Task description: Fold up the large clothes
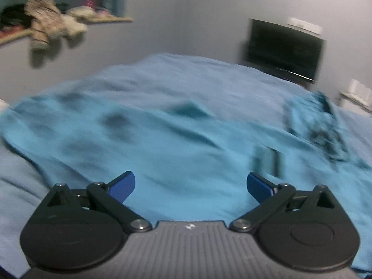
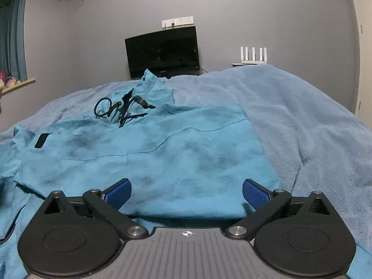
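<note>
While both grippers are hanging wide open and holding nothing, the shirt (image 2: 162, 153) is lying ahead of and under the right gripper (image 2: 187, 194), probably just folded. Its straight side edge is running off beyond the right jaw, bare blanket (image 2: 313, 127) past it. Through blur, the left gripper (image 1: 190, 186) seems to be hovering over rumpled cloth.

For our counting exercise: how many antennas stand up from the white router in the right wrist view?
4. They stand side by side in a row on the white router, right of the dark screen, behind the blue blanket. None seems hidden.
</note>
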`<state>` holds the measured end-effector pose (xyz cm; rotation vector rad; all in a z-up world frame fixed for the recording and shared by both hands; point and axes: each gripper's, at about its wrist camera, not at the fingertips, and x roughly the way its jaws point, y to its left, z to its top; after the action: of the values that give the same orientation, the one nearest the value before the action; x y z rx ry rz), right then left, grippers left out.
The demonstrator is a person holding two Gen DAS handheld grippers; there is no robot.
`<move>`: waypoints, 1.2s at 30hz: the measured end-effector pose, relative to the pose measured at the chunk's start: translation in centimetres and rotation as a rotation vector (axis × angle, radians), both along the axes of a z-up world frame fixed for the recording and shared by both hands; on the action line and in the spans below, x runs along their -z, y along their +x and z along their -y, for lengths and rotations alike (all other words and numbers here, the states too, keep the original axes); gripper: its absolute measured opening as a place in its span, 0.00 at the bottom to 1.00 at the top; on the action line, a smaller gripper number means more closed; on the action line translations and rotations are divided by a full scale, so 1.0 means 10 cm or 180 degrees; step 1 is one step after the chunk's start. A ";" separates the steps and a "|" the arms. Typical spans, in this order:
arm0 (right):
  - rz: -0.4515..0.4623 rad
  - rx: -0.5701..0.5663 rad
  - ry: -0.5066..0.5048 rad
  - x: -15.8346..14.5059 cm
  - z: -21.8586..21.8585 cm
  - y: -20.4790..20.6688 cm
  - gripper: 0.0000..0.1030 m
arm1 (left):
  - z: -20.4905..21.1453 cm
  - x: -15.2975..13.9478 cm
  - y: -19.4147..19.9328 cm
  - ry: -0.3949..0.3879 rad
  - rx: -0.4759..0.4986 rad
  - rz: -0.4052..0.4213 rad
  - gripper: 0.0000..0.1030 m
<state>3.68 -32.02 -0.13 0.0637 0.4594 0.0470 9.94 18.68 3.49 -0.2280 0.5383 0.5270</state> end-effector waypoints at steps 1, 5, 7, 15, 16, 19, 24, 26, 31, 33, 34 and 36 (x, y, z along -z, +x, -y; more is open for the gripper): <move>0.0004 -0.0001 -0.0043 -0.02 -0.03 0.01 1.00 | -0.14 -0.06 -0.06 0.0107 -0.0128 0.0010 1.00; 0.0121 -0.0078 -0.0237 -0.06 -0.13 -0.03 1.00 | -0.71 -0.22 -0.27 0.0631 -0.0548 -0.0096 1.00; 0.0100 -0.0125 -0.0316 -0.07 -0.17 -0.05 1.00 | -1.08 -0.19 -0.29 0.0606 -0.0625 -0.0320 1.00; 0.0039 -0.0154 -0.0157 0.04 -0.12 -0.03 1.00 | -2.16 0.22 -0.46 0.0187 -0.0700 -0.0806 1.00; 0.0032 -0.0132 -0.0116 0.07 -0.10 -0.01 1.00 | -2.24 0.23 -0.52 0.0040 -0.0702 -0.0722 1.00; -0.0074 -0.0064 0.0012 0.15 -0.03 0.05 1.00 | -2.44 0.33 -0.65 -0.0407 -0.0742 -0.0409 1.00; -0.0092 -0.0068 -0.0056 0.26 -0.05 0.08 1.00 | -2.57 0.37 -0.68 -0.0582 -0.0892 -0.0215 0.98; -0.0079 -0.0105 -0.0151 0.27 -0.10 0.07 1.00 | -2.60 0.33 -0.72 -0.0584 -0.0931 -0.0030 0.71; -0.0064 -0.0175 -0.0283 0.29 -0.16 0.05 1.00 | -2.55 0.15 -0.76 -0.0406 -0.1002 0.0212 0.14; -0.0064 -0.0184 -0.0294 0.29 -0.15 0.05 1.00 | -2.37 0.01 -0.76 -0.0118 -0.0895 0.0351 0.09; -0.0064 -0.0185 -0.0293 0.29 -0.15 0.05 1.00 | -2.22 -0.09 -0.76 0.0035 -0.0765 0.0450 0.06; -0.0066 -0.0191 -0.0295 0.29 -0.15 0.05 1.00 | -1.90 -0.31 -0.74 0.0257 -0.0360 0.0629 0.05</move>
<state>4.18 -30.56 -3.04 -0.0408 0.4835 0.0840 2.54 37.64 6.56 -0.2314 0.3125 0.6273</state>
